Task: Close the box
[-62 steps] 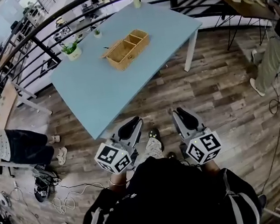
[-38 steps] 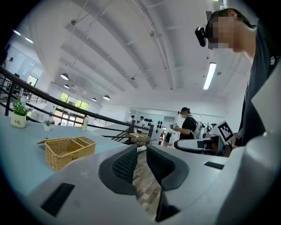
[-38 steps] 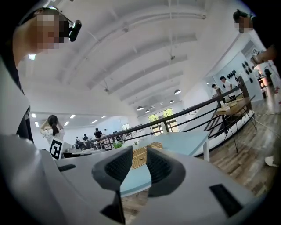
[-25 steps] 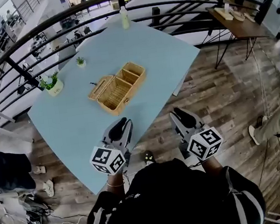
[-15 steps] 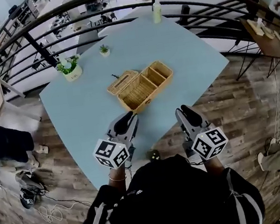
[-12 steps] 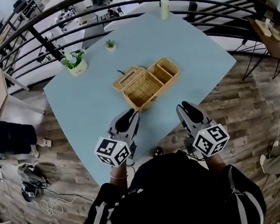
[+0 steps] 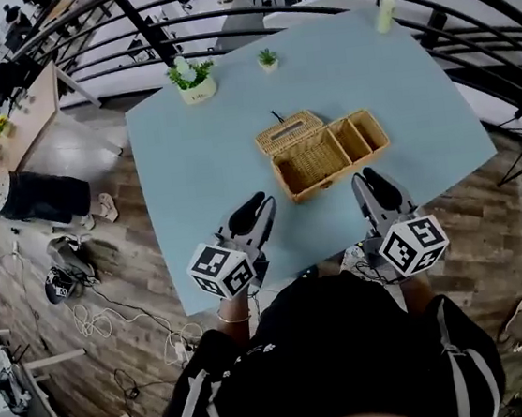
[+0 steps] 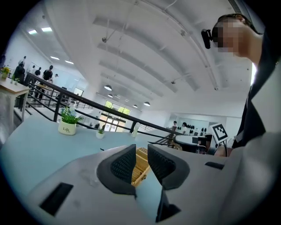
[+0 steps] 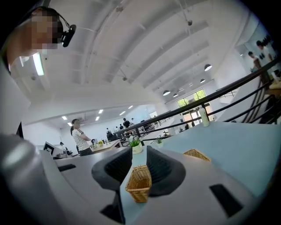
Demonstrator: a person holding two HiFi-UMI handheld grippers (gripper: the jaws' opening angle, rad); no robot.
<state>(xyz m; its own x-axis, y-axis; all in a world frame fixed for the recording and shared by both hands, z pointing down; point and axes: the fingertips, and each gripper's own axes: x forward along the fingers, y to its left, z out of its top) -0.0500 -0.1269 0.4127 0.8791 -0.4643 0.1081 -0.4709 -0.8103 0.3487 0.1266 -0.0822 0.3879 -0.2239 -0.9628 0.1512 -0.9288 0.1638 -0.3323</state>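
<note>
Box (image 7: 330,152) sits open mid-table (image 7: 223,132), lid (image 7: 290,133) flopped back on its far side. My left gripper (image 7: 258,203): jaws opening, narrow gap, empty. Right gripper (image 7: 371,184): slightly apart, empty. Both short of it. Risk: I flip lid w/o bracing and the light wicker prob skids.

left tongs (image 7: 259,205) opening, empty, right tongs (image 7: 369,183) slightly apart, both held forward

Head view looks steeply down; both gripper views low, facing the box (image 7: 319,160).

wicker box (image 7: 330,155) on blue table (image 7: 208,162)
</note>
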